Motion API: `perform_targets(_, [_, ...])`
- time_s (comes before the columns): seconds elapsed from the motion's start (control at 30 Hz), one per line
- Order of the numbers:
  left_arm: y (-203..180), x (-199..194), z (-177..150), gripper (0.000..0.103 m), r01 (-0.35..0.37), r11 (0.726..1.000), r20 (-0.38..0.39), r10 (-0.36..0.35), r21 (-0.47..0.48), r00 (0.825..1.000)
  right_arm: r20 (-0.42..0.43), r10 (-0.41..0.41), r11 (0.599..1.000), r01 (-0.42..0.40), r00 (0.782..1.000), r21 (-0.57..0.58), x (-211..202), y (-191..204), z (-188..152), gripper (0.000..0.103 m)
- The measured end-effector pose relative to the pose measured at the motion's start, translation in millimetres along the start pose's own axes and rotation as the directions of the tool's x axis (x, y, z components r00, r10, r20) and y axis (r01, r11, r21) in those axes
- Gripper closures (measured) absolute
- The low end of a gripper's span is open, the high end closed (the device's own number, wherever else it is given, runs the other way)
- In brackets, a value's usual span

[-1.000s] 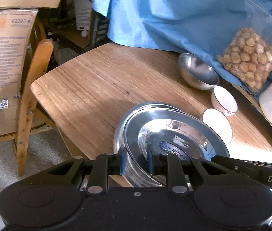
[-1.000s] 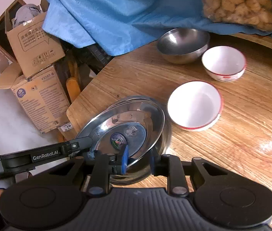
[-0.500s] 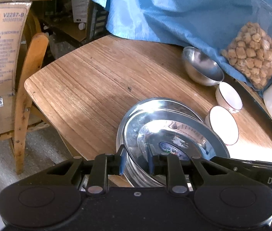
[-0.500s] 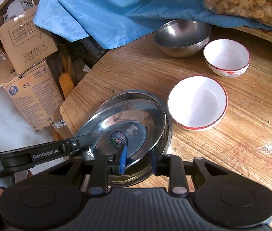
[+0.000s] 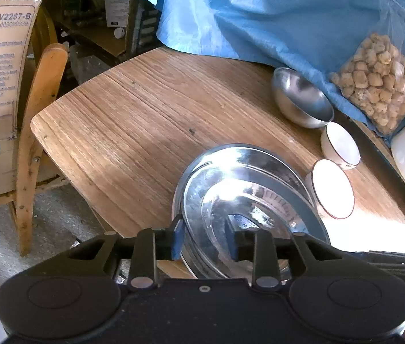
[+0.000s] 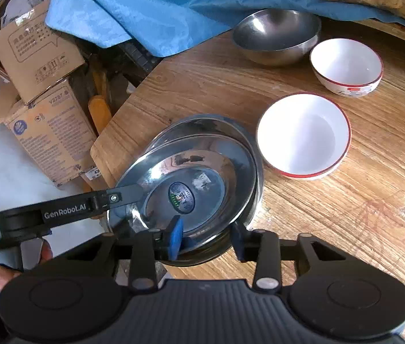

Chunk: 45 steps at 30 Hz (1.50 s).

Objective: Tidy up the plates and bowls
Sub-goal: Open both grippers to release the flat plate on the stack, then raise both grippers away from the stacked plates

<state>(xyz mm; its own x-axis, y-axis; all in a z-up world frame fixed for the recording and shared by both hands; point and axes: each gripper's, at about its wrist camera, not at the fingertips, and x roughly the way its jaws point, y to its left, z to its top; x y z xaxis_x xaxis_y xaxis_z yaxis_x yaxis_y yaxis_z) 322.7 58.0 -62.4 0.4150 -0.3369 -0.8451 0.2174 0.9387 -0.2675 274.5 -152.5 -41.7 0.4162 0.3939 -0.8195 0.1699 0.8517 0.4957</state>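
plates (image 6: 202, 172) stacked at table (image 6: 345, 215) edge | bowls (image 6: 302, 134) right

Bright daylight — hard glare on the steel plates (image 5: 231, 177), sharp focus, fisheye-bent edges.

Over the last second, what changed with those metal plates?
The left gripper and right gripper widened their fingers, letting go of the top plate, which settled onto the bottom plate. The steel bowl, near white bowl and far white bowl stayed put.
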Motion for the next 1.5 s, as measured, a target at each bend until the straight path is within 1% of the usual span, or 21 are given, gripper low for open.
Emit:
perform_targets(0.03, [-0.7,-0.1,0.1,0.065,-0.002,1.0,0.001,0.002,-0.002,1.0,-0.002,0.0,1.0,0.0,1.0,-0.007,-0.1,1.2,0.1,0.057])
perform_targets(0.07, [-1.2,-0.4,0.5,0.061,-0.006,1.0,0.001,0.006,-0.003,1.0,-0.004,0.002,1.0,-0.002,1.0,-0.013,-1.0,0.8,0.1,0.054])
perform_targets(0.13, [-2.6,-1.0,1.0,0.053,-0.011,1.0,0.003,0.011,-0.008,1.0,-0.01,0.009,1.0,-0.009,1.0,-0.02,-0.3,2.3,0.3,0.038])
perform_targets(0.2, [-4.9,-2.4,1.6,0.041,-0.017,1.0,0.012,0.017,-0.004,1.0,-0.016,-0.003,0.999,0.003,1.0,-0.038,-0.1,5.1,0.2,0.032])
perform_targets(0.23, [-6.0,-3.2,1.7,0.039,-0.017,1.0,0.017,0.017,0.002,1.0,-0.022,-0.01,0.999,0.009,1.0,-0.046,0.0,5.7,-0.1,0.031])
perform_targets(0.27, [-7.4,-4.3,1.9,0.034,-0.017,1.0,0.023,0.017,0.009,1.0,-0.026,-0.009,0.999,0.007,1.0,-0.051,0.2,6.3,-0.5,0.03])
perform_targets(0.3, [-8.9,-5.0,2.1,0.028,-0.017,1.0,0.028,0.016,0.012,0.999,-0.028,-0.009,0.998,0.007,1.0,-0.058,-0.8,6.7,-0.6,0.026])
perform_targets(0.33, [-10.0,-5.9,2.4,0.026,-0.015,1.0,0.032,0.015,0.013,0.999,-0.03,-0.012,0.998,0.01,0.999,-0.068,-1.7,7.6,-0.8,0.021])
perform_targets(0.4, [-13.3,-6.8,3.0,0.017,-0.023,1.0,0.038,0.022,0.013,0.999,-0.031,-0.014,0.996,0.011,0.999,-0.086,-4.1,9.3,-0.8,0.015])
perform_targets(0.47, [-16.4,-7.3,4.3,0.012,-0.039,0.999,0.038,0.038,0.008,0.999,-0.029,-0.01,0.995,0.006,1.0,-0.103,-7.4,11.1,-1.1,0.01])
perform_targets(0.53, [-18.3,-9.4,5.2,0.012,-0.05,0.999,0.054,0.05,0.001,0.997,-0.028,-0.012,0.992,0.008,1.0,-0.122,-10.1,12.6,-1.1,0.008])
perform_targets(0.6, [-19.3,-11.8,6.1,0.012,-0.066,0.998,0.077,0.067,-0.014,0.995,-0.008,-0.012,0.991,0.011,1.0,-0.136,-15.3,13.8,-1.5,0.007])
perform_targets(0.63, [-19.4,-13.0,6.6,0.011,-0.077,0.997,0.089,0.078,-0.023,0.993,0.005,-0.012,0.989,0.012,1.0,-0.148,-18.7,14.7,-1.9,0.005])
perform_targets(0.7, [-21.7,-15.1,7.2,0.001,-0.099,0.995,0.123,0.101,-0.022,0.987,0.044,-0.023,0.982,0.03,0.999,-0.184,-26.8,19.1,-3.4,0.001])
perform_targets(0.8, [-28.7,-22.3,5.4,0.001,-0.141,0.99,0.21,0.139,-0.006,0.968,0.117,-0.056,0.962,0.085,0.992,-0.258,-39.8,28.6,-7.1,0.0])
perform_targets(0.9, [-32.9,-26.2,5.2,0.001,-0.164,0.986,0.244,0.163,-0.013,0.956,0.185,-0.078,0.949,0.13,0.98,-0.286,-50.7,29.4,-11.4,0.0])
perform_targets(1.0, [-39.3,-24.8,5.2,0.001,-0.187,0.982,0.238,0.184,-0.009,0.954,0.212,-0.095,0.954,0.15,0.973,-0.26,-59.8,21.5,-14.6,0.0])
perform_targets(1.13, [-49.3,-24.7,3.5,0.001,-0.193,0.981,0.225,0.189,-0.005,0.956,0.215,-0.115,0.967,0.159,0.97,-0.201,-69.7,6.2,-18.7,0.0])
perform_targets(1.33, [-69.8,-20.6,7.7,0.001,-0.2,0.978,0.219,0.182,0.062,0.959,0.239,-0.116,0.981,0.15,0.964,-0.126,-78.8,-13.7,-22.5,0.0])
perform_targets(1.5, [-75.2,-19.2,14.7,0.001,-0.212,0.972,0.213,0.188,0.097,0.959,0.235,-0.108,0.988,0.131,0.966,-0.082,-74.8,-22.4,-18.9,0.0])
